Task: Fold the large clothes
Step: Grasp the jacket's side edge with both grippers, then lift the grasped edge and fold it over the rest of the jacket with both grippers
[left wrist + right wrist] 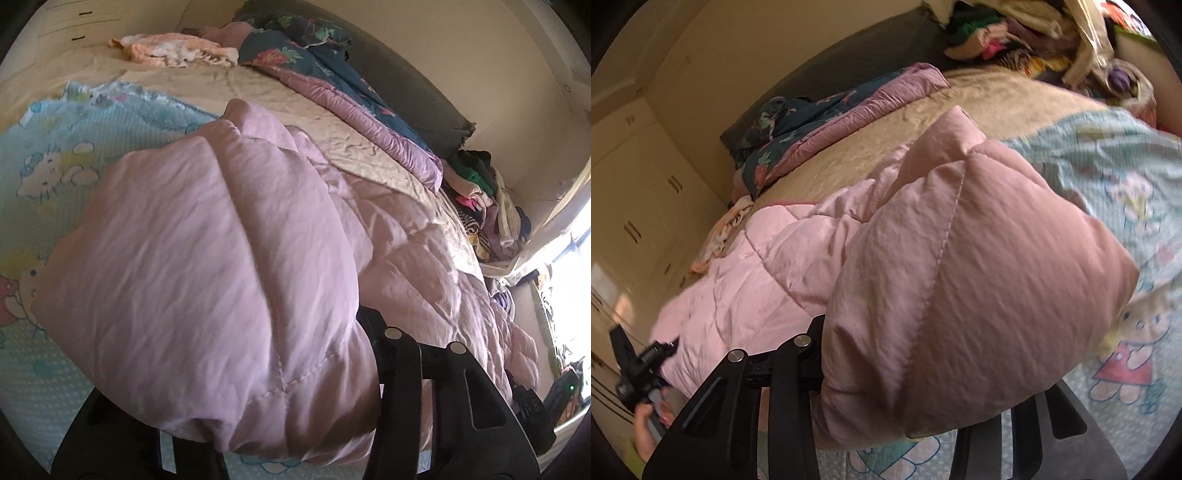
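A pink quilted garment (184,240) lies across the bed, and a thick bunch of it fills the left wrist view. My left gripper (240,369) is shut on that bunch. Its black fingers (399,387) show on either side, while the fabric hides the tips. In the right wrist view another puffy corner of the same garment (979,240) is wedged between the black fingers (783,387) of my right gripper (931,369), which is shut on it. The garment stretches between both grips. At the lower left of that view a hand (646,424) holds the left gripper's handle.
The bed has a beige sheet (258,88) and a light-blue cartoon blanket (55,155) under the garment. A dark floral quilt (314,62) and a peach cloth (173,50) lie by the headboard. A pile of clothes (480,184) sits at one side. Cupboards (628,184) stand beyond the bed.
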Motion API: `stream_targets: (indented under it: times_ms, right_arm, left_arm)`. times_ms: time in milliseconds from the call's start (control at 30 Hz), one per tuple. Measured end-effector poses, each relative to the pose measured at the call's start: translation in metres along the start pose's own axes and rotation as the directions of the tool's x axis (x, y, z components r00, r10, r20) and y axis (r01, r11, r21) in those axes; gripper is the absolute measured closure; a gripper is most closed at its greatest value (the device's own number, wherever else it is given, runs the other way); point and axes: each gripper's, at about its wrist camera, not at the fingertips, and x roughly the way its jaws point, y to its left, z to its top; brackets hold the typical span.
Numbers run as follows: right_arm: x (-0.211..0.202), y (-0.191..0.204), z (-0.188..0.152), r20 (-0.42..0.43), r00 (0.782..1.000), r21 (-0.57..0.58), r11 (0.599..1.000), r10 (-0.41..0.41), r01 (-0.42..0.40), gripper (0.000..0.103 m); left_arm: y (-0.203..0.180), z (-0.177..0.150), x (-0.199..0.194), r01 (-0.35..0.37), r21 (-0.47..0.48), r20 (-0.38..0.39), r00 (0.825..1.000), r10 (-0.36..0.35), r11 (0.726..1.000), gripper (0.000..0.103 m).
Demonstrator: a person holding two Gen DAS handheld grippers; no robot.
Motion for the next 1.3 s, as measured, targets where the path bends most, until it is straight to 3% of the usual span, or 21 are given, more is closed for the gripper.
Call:
stream_targets:
  times_ms: [233,433,900,1300]
  right_arm:
    - [-0.035,0.038,0.008,0.056,0.998,-0.153,0.988,-0.004,0.013,0.071]
    - [-0.075,0.059,-0.007,0.074,0.997,-0.240,0.971,0.004,0.014,0.071]
    - [-0.145,0.058,-0.062,0.061,0.998,-0.250,0.968,0.006,0.009,0.071]
    - [-0.162,0.058,-0.094,0.059,0.998,-0.248,0.968,-0.014,0.029,0.071]
  left_arm:
    - [-0.014,0.001,-0.030,0.007,0.062,0.026,1.000,-0.009,0.998,0.066]
    - [-0.018,-0.012,-0.070,0.025,0.095,0.042,0.999,-0.030,0.995,0.066]
    - [-0.007,-0.051,-0.132,0.037,0.130,0.036,0.998,-0.042,0.991,0.066]
    - [0.012,-0.078,-0.146,0.028,0.126,0.016,0.999,-0.030,0.992,0.066]
